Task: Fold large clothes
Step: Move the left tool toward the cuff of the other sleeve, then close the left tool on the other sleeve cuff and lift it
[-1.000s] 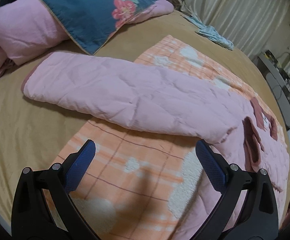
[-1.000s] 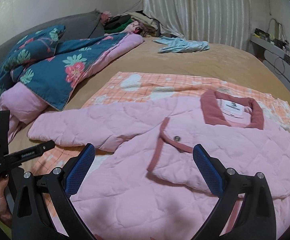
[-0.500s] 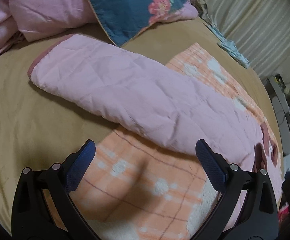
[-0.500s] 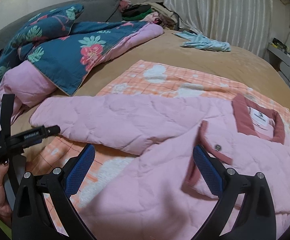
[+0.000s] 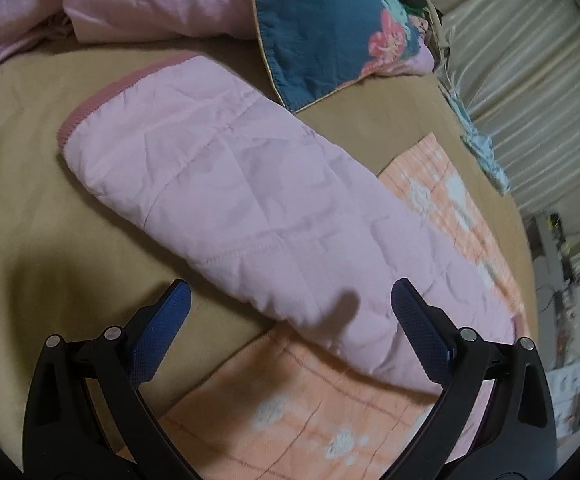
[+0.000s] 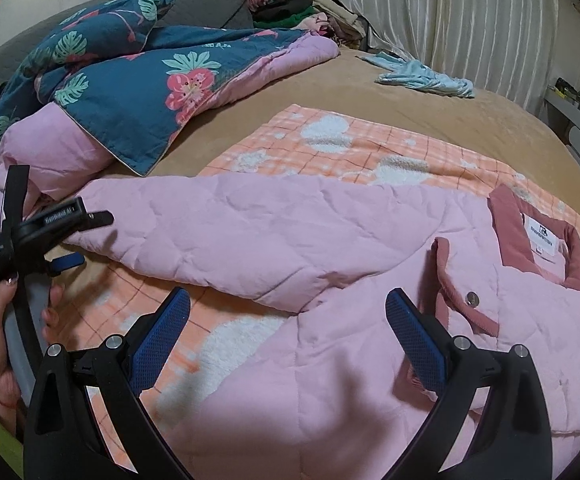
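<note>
A pink quilted jacket (image 6: 329,264) with a dark-pink collar (image 6: 537,236) lies flat on an orange checked blanket (image 6: 369,152) on the bed. Its sleeve (image 5: 242,204) stretches out to the left, with the dark-pink cuff (image 5: 102,100) on the tan sheet. My left gripper (image 5: 290,300) is open and empty, just above the near edge of the sleeve; it also shows in the right wrist view (image 6: 66,240), held by a hand. My right gripper (image 6: 288,304) is open and empty above the jacket's body, under the armpit.
A teal floral duvet with pink lining (image 6: 138,80) is heaped at the left and back. A light-blue garment (image 6: 421,76) lies near the white curtain (image 6: 469,20). A pile of clothes (image 6: 309,16) sits at the bed's head. A shelf (image 6: 577,116) stands at the right.
My left gripper has moved left along the sleeve toward its cuff end. My right gripper has shifted left, from the collar side to over the jacket's body. Both stayed open.
</note>
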Demonstrator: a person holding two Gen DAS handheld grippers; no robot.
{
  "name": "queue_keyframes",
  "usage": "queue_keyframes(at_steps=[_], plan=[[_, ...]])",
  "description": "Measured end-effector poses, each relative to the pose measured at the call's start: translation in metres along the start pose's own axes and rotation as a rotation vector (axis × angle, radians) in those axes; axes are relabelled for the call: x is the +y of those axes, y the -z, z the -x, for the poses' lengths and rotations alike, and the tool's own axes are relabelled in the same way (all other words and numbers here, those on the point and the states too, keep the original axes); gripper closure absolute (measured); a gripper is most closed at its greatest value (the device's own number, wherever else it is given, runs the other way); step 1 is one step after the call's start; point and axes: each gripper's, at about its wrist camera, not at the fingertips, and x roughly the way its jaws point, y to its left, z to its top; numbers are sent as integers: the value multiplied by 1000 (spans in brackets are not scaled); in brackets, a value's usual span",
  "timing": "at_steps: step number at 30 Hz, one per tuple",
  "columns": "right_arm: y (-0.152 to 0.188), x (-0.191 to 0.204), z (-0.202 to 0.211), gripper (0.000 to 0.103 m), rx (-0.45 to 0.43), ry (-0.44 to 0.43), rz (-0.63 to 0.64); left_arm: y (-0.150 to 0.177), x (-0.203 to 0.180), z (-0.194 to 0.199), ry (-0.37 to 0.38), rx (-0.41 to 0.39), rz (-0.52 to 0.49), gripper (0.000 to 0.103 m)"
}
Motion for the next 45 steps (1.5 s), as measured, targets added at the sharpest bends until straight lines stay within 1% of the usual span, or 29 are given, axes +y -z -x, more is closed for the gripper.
queue_keyframes(at_steps=[3, 7, 8, 9, 10, 11, 12, 13, 14, 18, 21, 25, 29, 31, 36, 39, 45], plan=[[1, -6, 1, 5, -3, 5, -13, -10, 7, -7, 32, 0, 41, 9], [3, -13, 2, 5, -4, 18, -15, -24, 20, -15, 27, -24, 96, 9], [4, -16, 3, 5, -7, 22, -16, -26, 22, -15, 29, -33, 106, 12], [4, -18, 5, 5, -11, 25, -20, -27, 25, -15, 30, -42, 114, 17], [6, -21, 6, 5, -13, 25, -27, -29, 26, -13, 5, -60, 113, 38], [8, -24, 8, 5, -12, 25, -34, -31, 25, -11, -26, -77, 100, 64], [9, -27, 8, 5, -9, 26, -39, -31, 25, -8, -24, -90, 89, 72], [11, -29, 10, 5, -7, 30, -41, -31, 24, -4, -1, -102, 76, 80], [13, -31, 11, 5, -7, 35, -42, -31, 22, 1, 15, -113, 64, 84], [18, -40, 22, 5, -18, 44, -62, -30, -3, 29, 27, -190, -29, 89], [22, -46, 33, 5, -28, 54, -67, -28, -22, 50, 38, -232, -94, 91], [28, -55, 47, 5, -42, 68, -82, -21, -48, 83, 79, -305, -178, 93], [34, -66, 67, 5, -61, 61, -98, -9, -71, 112, 116, -335, -234, 93], [36, -70, 81, 5, -85, 80, -93, -1, -84, 129, 133, -350, -260, 93], [40, -82, 114, 5, -125, 81, -109, 13, -116, 157, 160, -368, -320, 93], [44, -95, 130, 5, -134, 54, -158, 19, -136, 170, 178, -375, -352, 93], [54, -117, 158, 5, -157, 64, -220, 33, -174, 198, 199, -401, -421, 93]])
